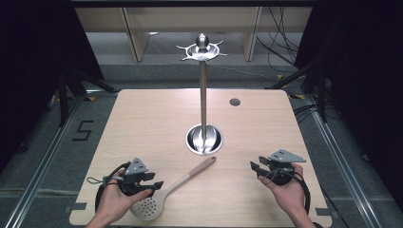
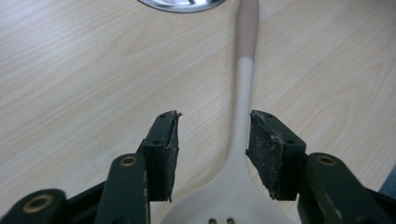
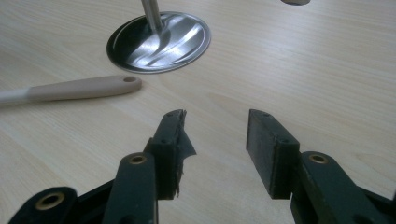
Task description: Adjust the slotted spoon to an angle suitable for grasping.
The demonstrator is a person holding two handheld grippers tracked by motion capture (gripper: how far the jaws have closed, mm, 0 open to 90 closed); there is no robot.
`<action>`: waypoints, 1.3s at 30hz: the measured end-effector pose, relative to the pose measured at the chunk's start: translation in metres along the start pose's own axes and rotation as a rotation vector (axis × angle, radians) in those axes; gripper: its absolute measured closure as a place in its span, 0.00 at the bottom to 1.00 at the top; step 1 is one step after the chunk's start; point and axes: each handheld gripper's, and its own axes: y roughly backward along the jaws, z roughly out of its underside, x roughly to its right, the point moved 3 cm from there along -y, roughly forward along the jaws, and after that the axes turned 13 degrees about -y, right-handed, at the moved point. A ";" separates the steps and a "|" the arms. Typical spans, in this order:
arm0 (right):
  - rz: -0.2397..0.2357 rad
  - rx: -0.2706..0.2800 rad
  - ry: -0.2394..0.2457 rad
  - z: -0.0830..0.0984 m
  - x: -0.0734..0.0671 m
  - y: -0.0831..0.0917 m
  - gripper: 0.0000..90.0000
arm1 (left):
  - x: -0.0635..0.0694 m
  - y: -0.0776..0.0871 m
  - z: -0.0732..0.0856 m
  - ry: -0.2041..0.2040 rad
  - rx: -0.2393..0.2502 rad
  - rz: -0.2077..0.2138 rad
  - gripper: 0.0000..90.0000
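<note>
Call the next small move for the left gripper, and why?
Probably close the left gripper on the slotted spoon. Its neck already lies between the open jaws, close against one pad with a gap to the other, and the spoon lies flat on the table. The utensil stand with free hooks suggests hanging it next.

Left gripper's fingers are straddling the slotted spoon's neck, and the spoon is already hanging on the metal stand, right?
Not quite. The left gripper does straddle the neck of the slotted spoon, its fingers open either side. But the spoon lies flat on the table, its handle end near the base of the metal stand, not hanging from it. The high view shows this.
</note>
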 end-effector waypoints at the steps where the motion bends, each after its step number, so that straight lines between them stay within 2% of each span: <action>1: 0.007 0.001 0.000 0.000 0.000 0.000 0.63 | 0.001 0.000 -0.004 0.002 -0.001 0.013 0.63; 2: 0.007 0.001 0.000 0.000 0.000 0.000 0.63 | 0.001 0.000 -0.004 0.002 -0.001 0.013 0.65; 3: 0.008 0.001 0.000 0.000 0.000 0.000 0.63 | 0.004 -0.002 -0.013 -0.033 -0.024 0.024 0.66; 4: 0.008 0.001 0.000 0.000 0.000 0.000 0.63 | 0.004 -0.002 -0.013 -0.033 -0.024 0.024 0.66; 5: 0.010 0.000 -0.001 0.000 0.000 0.000 0.63 | 0.006 -0.007 -0.021 -0.078 -0.076 0.054 0.65; 6: 0.010 0.000 -0.001 0.000 0.000 0.000 0.63 | 0.006 -0.007 -0.021 -0.078 -0.076 0.054 0.65; 7: 0.009 0.000 -0.006 0.000 0.000 0.000 0.63 | 0.009 -0.012 -0.028 -0.098 -0.131 0.078 0.65; 8: 0.006 0.001 -0.009 0.000 0.000 0.000 0.63 | 0.010 -0.015 -0.031 -0.115 -0.157 0.081 0.65; 9: -0.002 0.017 -0.019 0.000 -0.001 0.000 0.63 | 0.010 -0.015 -0.031 -0.115 -0.157 0.081 0.64; 10: -0.006 0.015 -0.014 0.000 0.000 0.000 0.63 | 0.009 -0.019 -0.038 -0.148 -0.216 0.099 0.65; 12: -0.007 0.024 -0.020 0.000 -0.001 -0.001 0.63 | 0.007 -0.025 -0.046 -0.152 -0.263 0.113 0.64; 13: -0.007 0.024 -0.020 0.000 -0.001 -0.001 0.63 | 0.007 -0.025 -0.046 -0.152 -0.263 0.113 0.64; 14: -0.009 0.006 -0.020 0.001 -0.001 -0.001 0.63 | 0.005 -0.032 -0.054 -0.158 -0.283 0.141 0.64; 16: -0.010 0.005 -0.019 0.001 -0.001 -0.001 0.63 | 0.005 -0.041 -0.061 -0.145 -0.306 0.182 0.63; 17: -0.010 0.003 -0.022 0.001 -0.001 -0.001 0.63 | 0.003 -0.044 -0.064 -0.178 -0.354 0.205 0.62; 18: -0.002 0.014 -0.010 0.000 0.000 -0.001 0.63 | 0.003 -0.048 -0.067 -0.201 -0.380 0.214 0.62; 19: 0.000 0.012 -0.011 0.001 0.000 -0.001 0.63 | 0.003 -0.048 -0.067 -0.201 -0.380 0.214 0.62; 21: -0.001 0.011 -0.012 0.001 0.001 -0.001 0.63 | 0.007 -0.063 -0.075 -0.233 -0.438 0.234 0.62; 23: -0.001 0.011 -0.012 0.001 0.000 -0.001 0.63 | 0.008 -0.068 -0.076 -0.237 -0.456 0.241 0.62; 24: -0.002 0.011 -0.011 0.001 0.000 -0.001 0.63 | 0.009 -0.077 -0.080 -0.250 -0.497 0.251 0.62; 25: -0.002 0.011 -0.011 0.001 0.000 -0.001 0.63 | 0.009 -0.077 -0.080 -0.250 -0.497 0.251 0.61; 26: -0.001 0.004 -0.041 0.002 -0.002 0.000 0.63 | 0.009 -0.085 -0.084 -0.255 -0.495 0.252 0.61; 28: -0.009 0.013 -0.003 0.001 0.000 -0.001 0.63 | 0.009 -0.088 -0.086 -0.254 -0.498 0.251 0.61; 30: 0.006 0.014 0.004 0.001 0.001 -0.001 0.63 | 0.009 -0.097 -0.089 -0.255 -0.512 0.257 0.61; 32: 0.004 0.014 0.004 0.001 0.001 -0.001 0.63 | 0.008 -0.103 -0.090 -0.258 -0.524 0.262 0.61; 33: -0.003 0.009 -0.019 0.001 -0.001 -0.001 0.63 | 0.008 -0.103 -0.090 -0.258 -0.524 0.262 0.61; 37: -0.007 0.009 -0.007 0.001 0.000 -0.001 0.63 | 0.008 -0.112 -0.092 -0.243 -0.530 0.262 0.61; 39: -0.007 0.009 -0.006 0.001 0.000 -0.001 0.63 | 0.008 -0.115 -0.094 -0.259 -0.544 0.269 0.61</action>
